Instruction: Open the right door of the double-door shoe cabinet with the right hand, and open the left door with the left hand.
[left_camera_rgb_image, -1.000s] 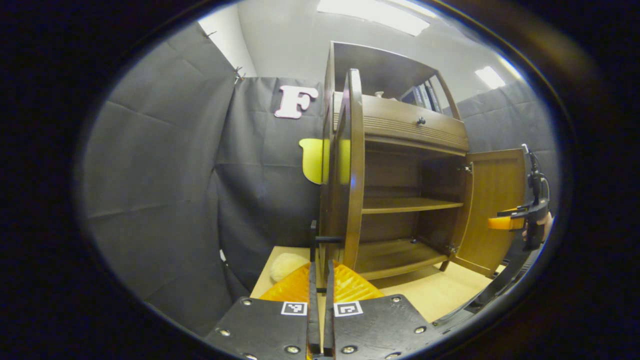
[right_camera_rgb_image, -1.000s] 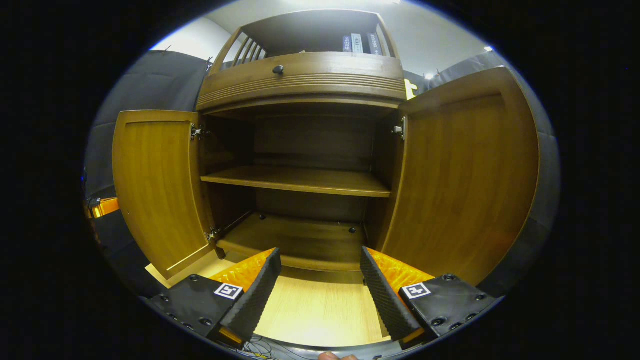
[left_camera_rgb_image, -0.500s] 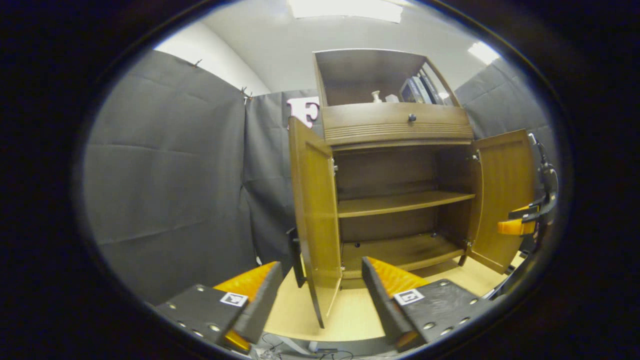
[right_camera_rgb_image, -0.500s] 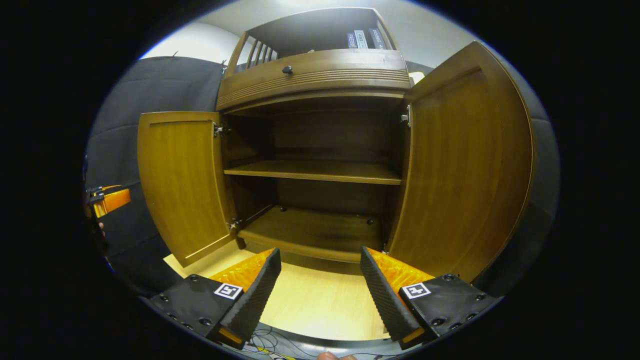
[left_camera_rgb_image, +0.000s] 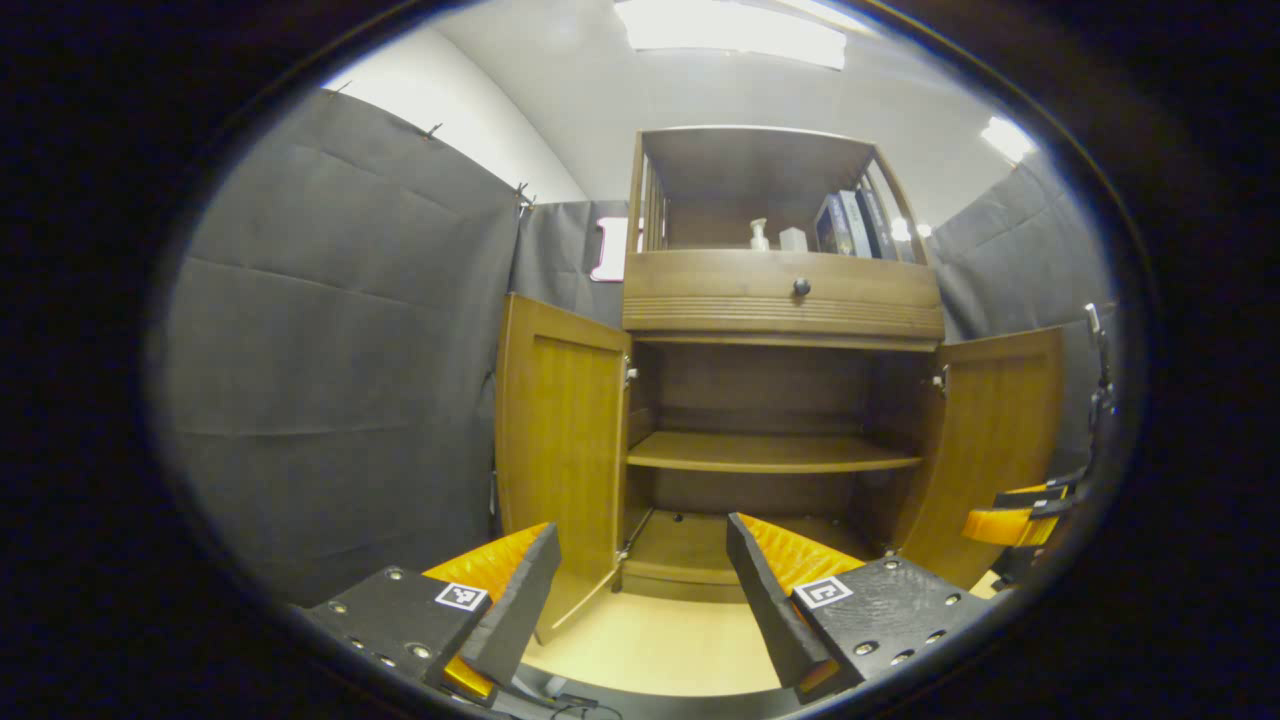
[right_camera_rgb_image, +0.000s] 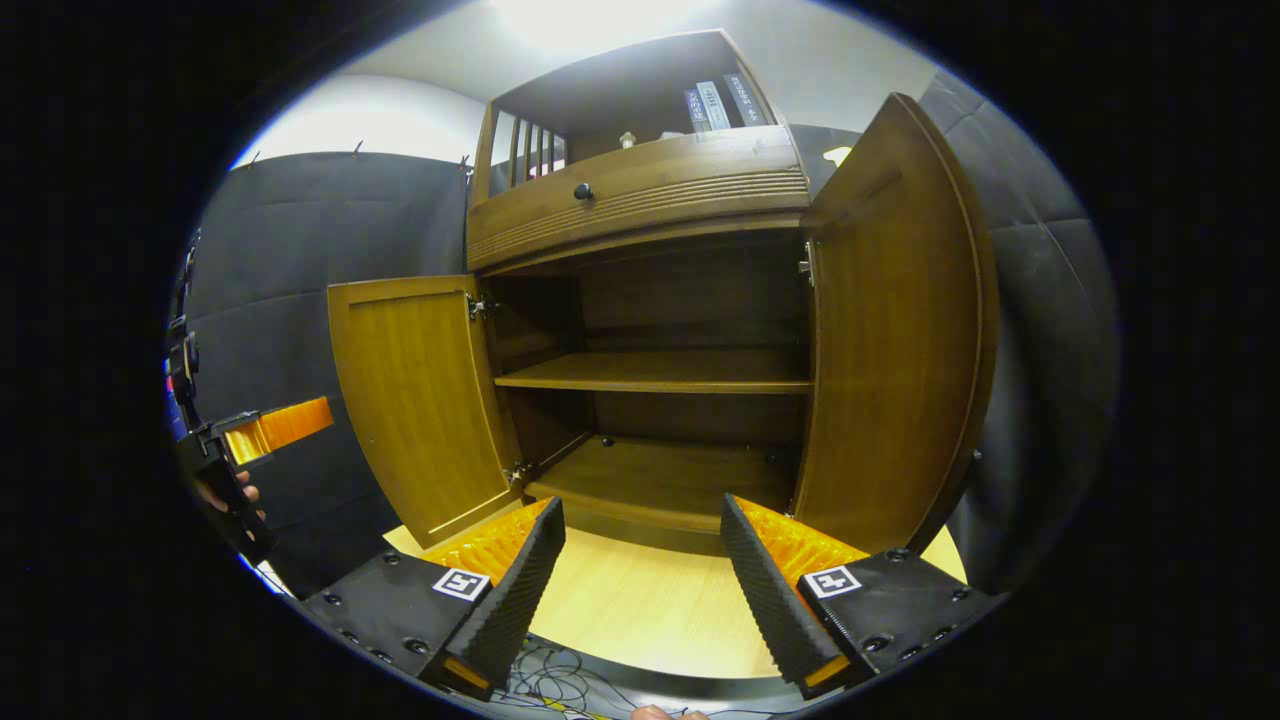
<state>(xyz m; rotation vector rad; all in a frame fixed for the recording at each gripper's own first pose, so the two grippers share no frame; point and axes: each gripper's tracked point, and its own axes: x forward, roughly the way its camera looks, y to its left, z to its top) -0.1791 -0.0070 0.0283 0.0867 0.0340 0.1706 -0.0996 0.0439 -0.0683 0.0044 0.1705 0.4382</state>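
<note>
The brown wooden shoe cabinet (left_camera_rgb_image: 780, 300) stands on a light wood tabletop with both doors swung wide. In the left gripper view its left door (left_camera_rgb_image: 560, 470) is just beyond my left gripper (left_camera_rgb_image: 640, 560), which is open, holds nothing and sits back from the door. The right door (left_camera_rgb_image: 990, 450) hangs out at the right, with my right gripper (left_camera_rgb_image: 1010, 520) beside it. In the right gripper view the left door (right_camera_rgb_image: 420, 400) and right door (right_camera_rgb_image: 890, 340) flank bare shelves (right_camera_rgb_image: 660, 372). My right gripper (right_camera_rgb_image: 640, 540) is open and touches nothing. The left gripper (right_camera_rgb_image: 270, 430) shows far left, held by a hand (right_camera_rgb_image: 225, 495).
A drawer with a dark knob (left_camera_rgb_image: 800, 287) sits above the doors. The top shelf holds books (left_camera_rgb_image: 850, 225) and a small bottle (left_camera_rgb_image: 760, 235). Black cloth walls close in on both sides. Cables (right_camera_rgb_image: 550, 685) lie at the tabletop's (right_camera_rgb_image: 640, 610) near edge.
My left gripper, shut on the left door's edge a second ago, has opened, let go and drawn back to face the cabinet. The right gripper has backed off slightly.
</note>
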